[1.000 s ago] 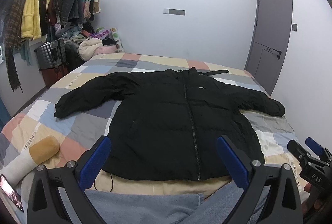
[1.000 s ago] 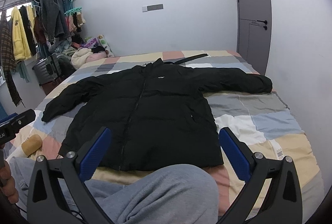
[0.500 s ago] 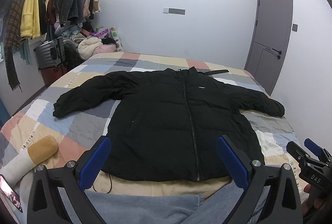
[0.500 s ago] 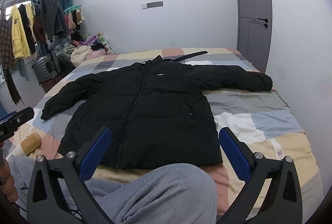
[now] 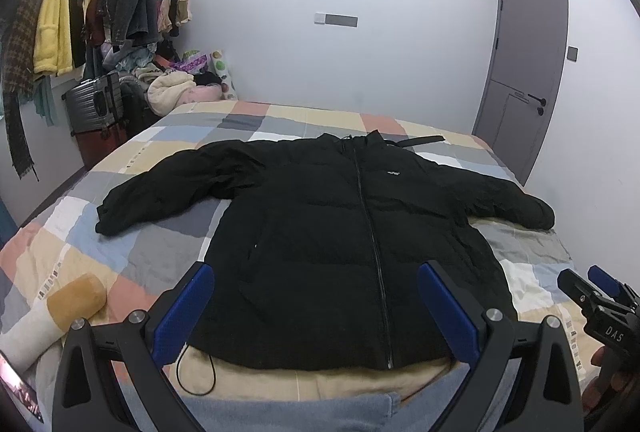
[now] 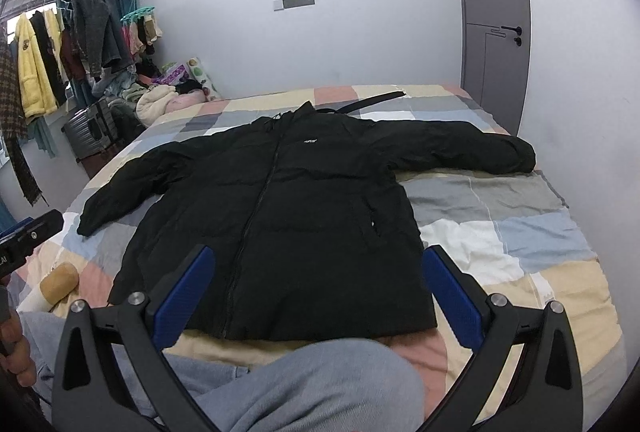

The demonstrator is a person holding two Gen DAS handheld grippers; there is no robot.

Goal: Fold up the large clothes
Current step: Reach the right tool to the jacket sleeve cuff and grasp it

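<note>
A black puffer jacket lies flat and zipped on the patchwork bed, front up, both sleeves spread out to the sides. It also shows in the right wrist view. My left gripper is open and empty, held above the jacket's hem. My right gripper is open and empty, also near the hem, above my knee. The right gripper's body shows at the right edge of the left wrist view.
A clothes rack with hanging garments, a suitcase and a pile of clothes stand left of the bed. A grey door is at the right. A sock-clad foot rests on the bed's near left. A black belt lies beyond the collar.
Both grippers have drifted slightly, so the view has shifted a little. The jacket has not moved and both grippers remain open.
</note>
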